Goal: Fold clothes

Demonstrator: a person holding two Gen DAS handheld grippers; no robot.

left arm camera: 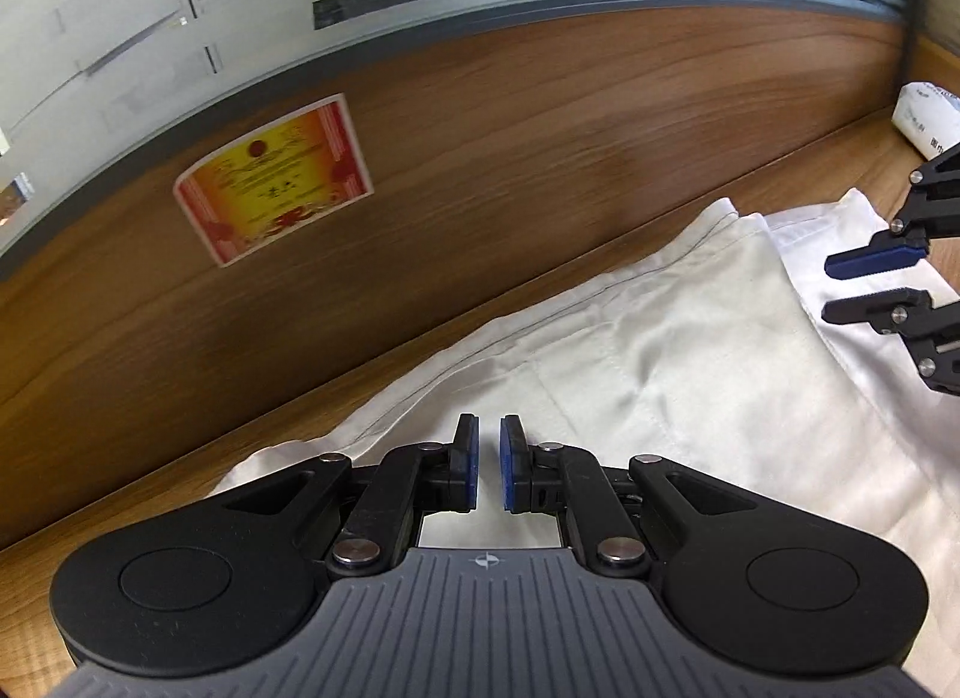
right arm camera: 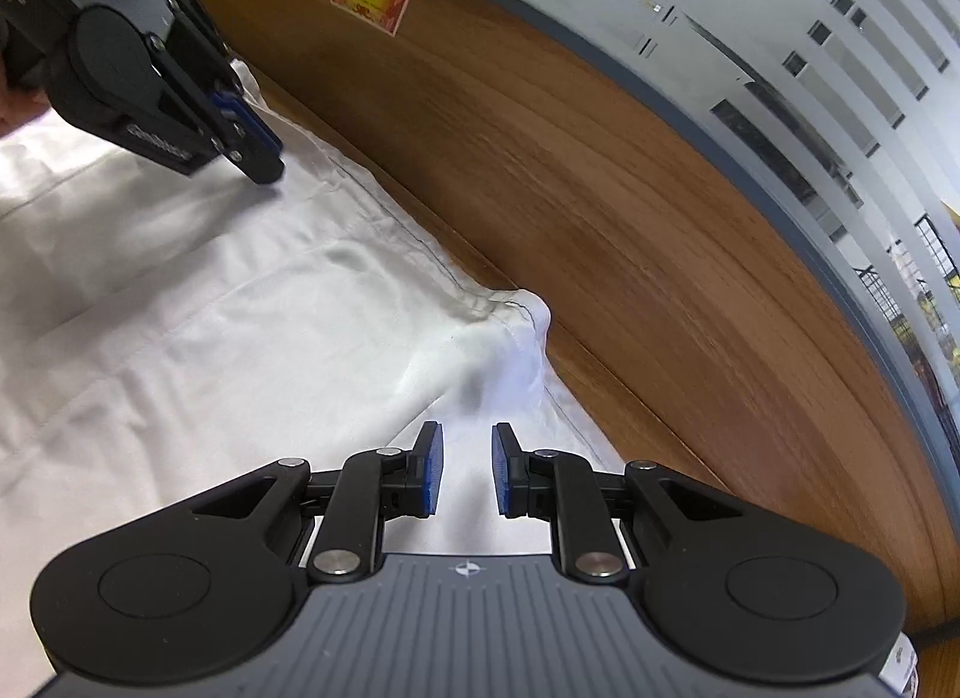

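Garment: a white, smooth cloth garment (left arm camera: 660, 350) lies spread flat on the brown wooden table (left arm camera: 180, 494), with its long stitched edge running close along the foot of the wooden back panel (left arm camera: 540, 116). A thin dark seam line follows that edge.

Fold: in the right wrist view one part of the white cloth (right arm camera: 240, 338) lies over another, and at the far edge the cloth makes a small raised bump beside the panel.

Left gripper: the black left gripper with blue pads (left arm camera: 489, 467) is low over the near part of the garment. Its jaws are apart by a narrow gap, and nothing is between them. In the right wrist view the same gripper (right arm camera: 264, 152) has its tips down at the cloth near the far edge; whether they touch the cloth I cannot tell.

Right gripper: the black right gripper with blue pads (right arm camera: 467, 473) is above the garment, near the raised bump. Its jaws stand a little wider than the left ones, and they hold nothing. In the left wrist view it (left arm camera: 870, 281) comes in from the right side over the other end of the garment.

Background: a red and yellow printed card (left arm camera: 273, 179) is fixed on the wooden panel, and frosted striped glass (left arm camera: 240, 8) stands above the panel. A white package with print (left arm camera: 927, 116) lies on the table at the far right.
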